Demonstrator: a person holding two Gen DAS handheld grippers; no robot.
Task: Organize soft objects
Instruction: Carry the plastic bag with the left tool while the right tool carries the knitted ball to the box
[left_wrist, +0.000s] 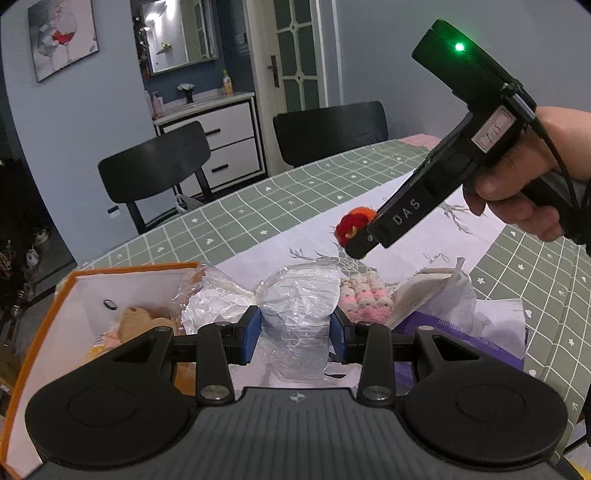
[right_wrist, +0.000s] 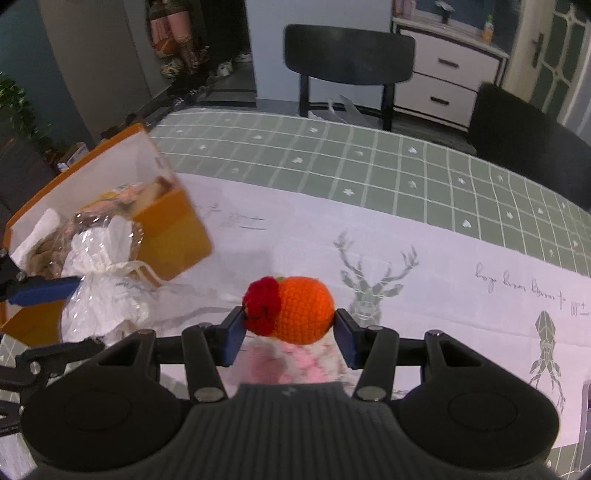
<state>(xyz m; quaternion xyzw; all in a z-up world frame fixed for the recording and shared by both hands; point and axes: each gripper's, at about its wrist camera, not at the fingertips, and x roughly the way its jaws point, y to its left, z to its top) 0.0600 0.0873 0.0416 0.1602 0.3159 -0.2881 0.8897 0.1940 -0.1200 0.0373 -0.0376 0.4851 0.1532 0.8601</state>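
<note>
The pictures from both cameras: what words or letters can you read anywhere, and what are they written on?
"DAS": on the black side of the right hand-held gripper, seen from the left wrist.
Upside-down white print on the purple box: too blurred to read.
Cursive script on the white deer-print cloth: too swirly to read.
Handwritten sticker on the right hand-held gripper body: not legible.

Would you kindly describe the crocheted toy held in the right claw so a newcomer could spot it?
Above the white deer-print cloth on the green checked table, find the right claw. Between its blue pads sits a round orange crocheted ball, the only item bearing a dark red yarn flower.
</note>
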